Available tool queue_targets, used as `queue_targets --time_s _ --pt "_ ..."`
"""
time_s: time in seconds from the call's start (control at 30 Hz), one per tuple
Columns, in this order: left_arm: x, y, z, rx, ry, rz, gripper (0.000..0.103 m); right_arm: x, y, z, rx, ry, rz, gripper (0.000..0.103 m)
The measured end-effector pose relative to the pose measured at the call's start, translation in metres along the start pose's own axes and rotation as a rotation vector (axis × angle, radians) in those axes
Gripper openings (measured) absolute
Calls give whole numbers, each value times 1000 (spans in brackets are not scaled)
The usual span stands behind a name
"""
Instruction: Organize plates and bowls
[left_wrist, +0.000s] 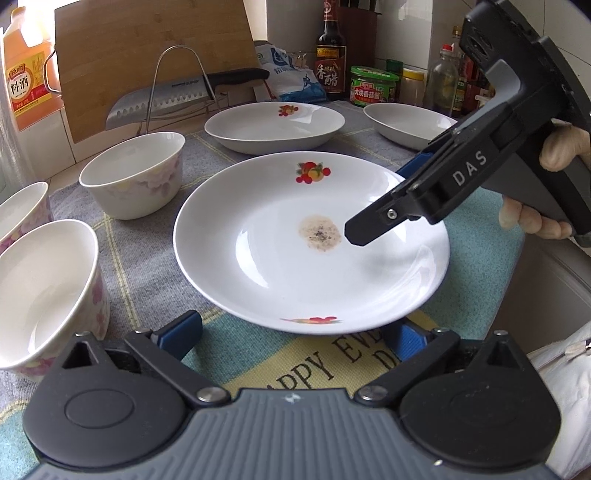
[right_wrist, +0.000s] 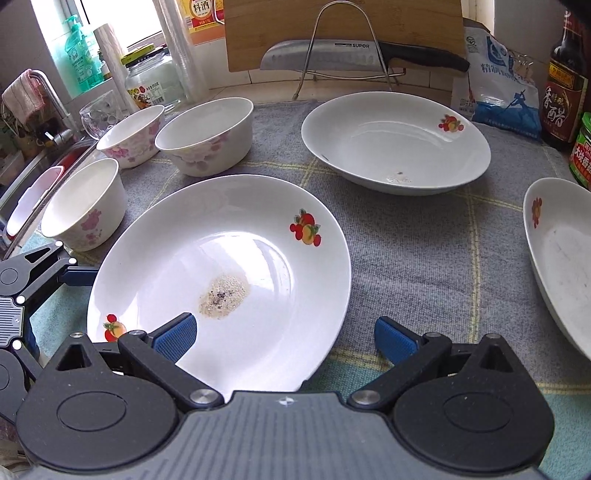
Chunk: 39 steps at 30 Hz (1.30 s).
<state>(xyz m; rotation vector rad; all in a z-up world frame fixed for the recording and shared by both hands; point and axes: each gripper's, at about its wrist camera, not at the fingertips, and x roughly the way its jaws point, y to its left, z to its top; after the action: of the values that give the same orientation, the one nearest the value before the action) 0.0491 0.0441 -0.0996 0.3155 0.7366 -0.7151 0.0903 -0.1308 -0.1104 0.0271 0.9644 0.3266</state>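
- The left tool (left_wrist: 291, 330) stands fully open, its blue pads (left_wrist: 181, 332) spread either side of the near rim of a round white ceramic plate with fruit prints (left_wrist: 310, 243); neither pad presses on it.
- That plate lies flat on a grey checked cloth (right_wrist: 424, 251) covering the bench, near the front edge, with a small brownish speckled residue patch (left_wrist: 319, 233) at its middle.
- The right tool (right_wrist: 284, 338) is also open, both blue pads (right_wrist: 395, 339) apart, the left one over the plate's near rim and the right one over the cloth; nothing is gripped.
- From the left wrist view, the right tool comes in from the right, tilted down over the plate's right side, with a person's hand (left_wrist: 550, 184) on its handle.
- Two more white fruit-printed deep plates rest on the cloth: one far behind the first (right_wrist: 395, 142) and one at the far right (right_wrist: 561, 258).
- Three white ceramic bowls with pink flower prints (right_wrist: 205, 136) stand upright at the left, well apart from the plates; two of them may be touching, though the angle leaves it unclear.
- At the back, a steel kitchen knife with a black handle (right_wrist: 354, 55) rests on a wire rack (right_wrist: 343, 44) before a wooden chopping board (right_wrist: 343, 29).
- A dark vinegar bottle (right_wrist: 565, 85) stands far right.
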Motion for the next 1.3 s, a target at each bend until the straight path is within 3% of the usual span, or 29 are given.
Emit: queue_targets --time_s 0.67,0.97,1.3 --pt "3 2 7 103 6 -51 103 23 -10 48 -125 143 236 103" --pt "5 2 10 134 4 -71 103 28 -19 62 -80 224 308 103" --pt "4 3 11 142 9 -79 103 32 -30 69 21 258 369 103"
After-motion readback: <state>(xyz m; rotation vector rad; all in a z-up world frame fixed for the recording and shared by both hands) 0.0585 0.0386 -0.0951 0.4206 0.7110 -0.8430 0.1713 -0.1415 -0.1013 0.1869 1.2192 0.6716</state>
